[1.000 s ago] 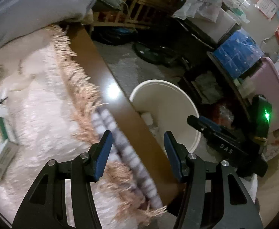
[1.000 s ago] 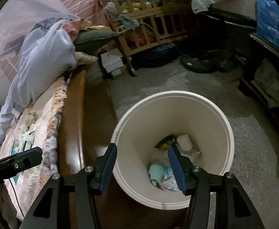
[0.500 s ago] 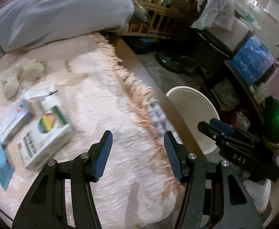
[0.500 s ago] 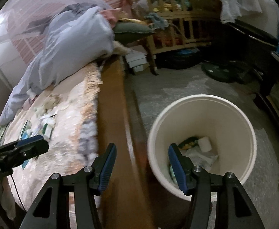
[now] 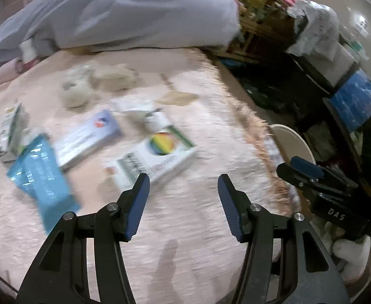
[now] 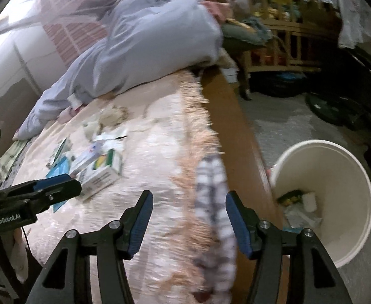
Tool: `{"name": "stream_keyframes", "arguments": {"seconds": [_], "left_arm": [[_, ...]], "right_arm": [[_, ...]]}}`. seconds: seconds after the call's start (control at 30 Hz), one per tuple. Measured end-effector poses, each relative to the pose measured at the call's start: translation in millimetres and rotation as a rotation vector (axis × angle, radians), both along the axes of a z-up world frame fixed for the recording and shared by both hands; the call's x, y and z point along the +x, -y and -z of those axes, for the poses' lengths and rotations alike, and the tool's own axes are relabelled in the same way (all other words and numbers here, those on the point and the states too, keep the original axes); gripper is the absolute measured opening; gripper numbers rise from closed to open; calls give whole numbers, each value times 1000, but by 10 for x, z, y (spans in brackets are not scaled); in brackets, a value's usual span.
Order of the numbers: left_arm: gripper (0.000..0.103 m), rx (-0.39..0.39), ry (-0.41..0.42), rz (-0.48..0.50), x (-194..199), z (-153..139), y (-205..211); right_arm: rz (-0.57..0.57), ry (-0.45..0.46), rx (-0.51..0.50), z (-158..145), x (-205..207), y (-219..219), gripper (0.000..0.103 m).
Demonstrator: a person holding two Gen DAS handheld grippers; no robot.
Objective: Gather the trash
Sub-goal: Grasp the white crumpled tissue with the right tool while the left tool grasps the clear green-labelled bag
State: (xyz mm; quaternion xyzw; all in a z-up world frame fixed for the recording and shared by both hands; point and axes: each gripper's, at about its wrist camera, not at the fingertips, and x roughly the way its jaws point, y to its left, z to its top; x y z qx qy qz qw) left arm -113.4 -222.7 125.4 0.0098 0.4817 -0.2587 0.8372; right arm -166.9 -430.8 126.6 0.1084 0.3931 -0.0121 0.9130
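Observation:
Litter lies on a pink fringed bedspread (image 5: pixel 190 217): a white box with a rainbow disc (image 5: pixel 157 157), a pale blue-white box (image 5: pixel 89 136), a blue packet (image 5: pixel 41 174), a green-white carton (image 5: pixel 10 131) and crumpled tissues (image 5: pixel 76 91). My left gripper (image 5: pixel 183 185) hangs open over the spread, just short of the rainbow box, nothing between its fingers. My right gripper (image 6: pixel 188 202) is over the bed's fringed edge, its jaws opening and empty. The white bin (image 6: pixel 337 202) stands on the floor beside the bed, holding wrappers and paper (image 6: pixel 299 207). The same boxes (image 6: pixel 99 169) show left in the right wrist view.
A grey-blue duvet (image 5: pixel 124 15) is heaped at the bed's far side. The wooden bed rail (image 6: pixel 236 131) runs between spread and bin. A wooden crib (image 6: pixel 281 38), a fan base (image 6: pixel 337 109) and dark shelves with a blue box (image 5: pixel 355 101) crowd the floor beyond.
Both views swung left from the bin toward the bed. The litter on the spread came into the left view's middle; the bin slid to the right edge. The right jaws widened slightly.

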Motion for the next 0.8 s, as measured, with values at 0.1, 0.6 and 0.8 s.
{"name": "stream_keyframes", "arguments": {"seconds": [0.1, 0.6, 0.8], "left_arm": [[54, 15, 0, -46, 45, 9, -305], [54, 15, -60, -257, 506, 121, -1535], [54, -24, -101, -342, 904, 222, -1870]], "right_arm": [[-39, -10, 4, 20, 109, -173, 58], [-224, -43, -5, 13, 887, -955, 61], [-258, -97, -29, 85, 1429, -1118, 62]]}}
